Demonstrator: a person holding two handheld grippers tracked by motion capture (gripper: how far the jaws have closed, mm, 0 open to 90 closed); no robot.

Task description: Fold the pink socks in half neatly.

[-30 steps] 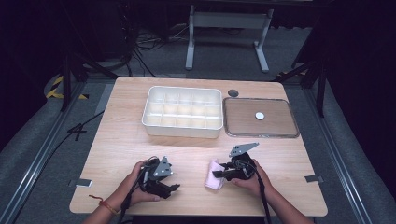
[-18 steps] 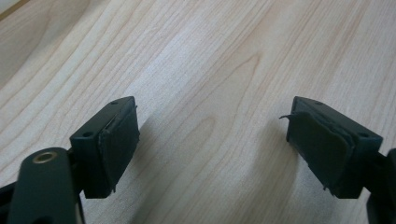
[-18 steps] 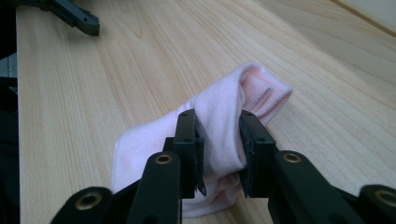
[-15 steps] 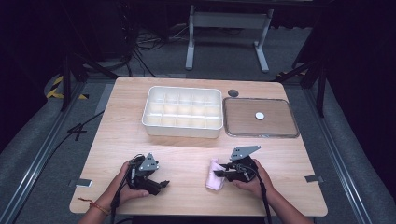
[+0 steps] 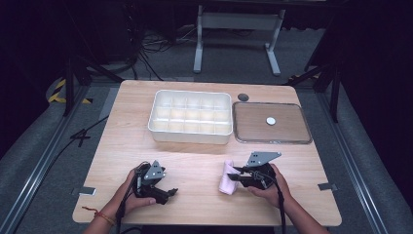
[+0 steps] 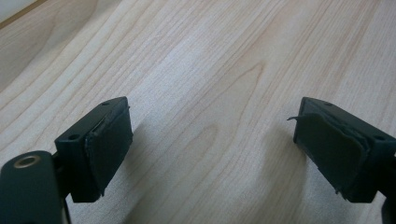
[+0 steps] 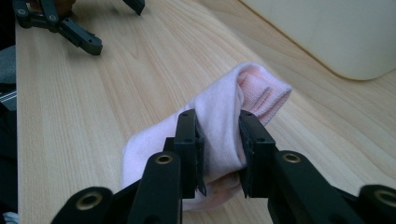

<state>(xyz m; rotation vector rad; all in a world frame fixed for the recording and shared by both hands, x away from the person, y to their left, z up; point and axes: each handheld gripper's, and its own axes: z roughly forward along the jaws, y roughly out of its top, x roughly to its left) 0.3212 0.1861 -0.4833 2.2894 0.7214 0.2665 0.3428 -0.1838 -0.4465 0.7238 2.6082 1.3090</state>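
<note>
A rolled pink sock (image 5: 225,181) lies on the wooden table (image 5: 195,165) near its front edge. My right gripper (image 5: 233,175) is shut on it. In the right gripper view the two black jaws (image 7: 218,140) pinch the middle of the sock (image 7: 219,107), whose ribbed cuff points away; these jaws have just been closing on it. My left gripper (image 5: 169,195) is at the front left, open over bare wood. Its jaws (image 6: 212,149) have just been opening, and nothing is between them.
A white compartment box (image 5: 190,137) stands at the back centre. To its right is a shallow metal-rimmed tray (image 5: 271,142) holding a small white disc (image 5: 271,120). A dark round spot (image 5: 243,97) lies behind it. The left gripper (image 7: 116,25) shows far off in the right gripper view.
The left hand has shifted a little to the left and its jaws stand wider. The right hand and the pink sock have barely moved.
</note>
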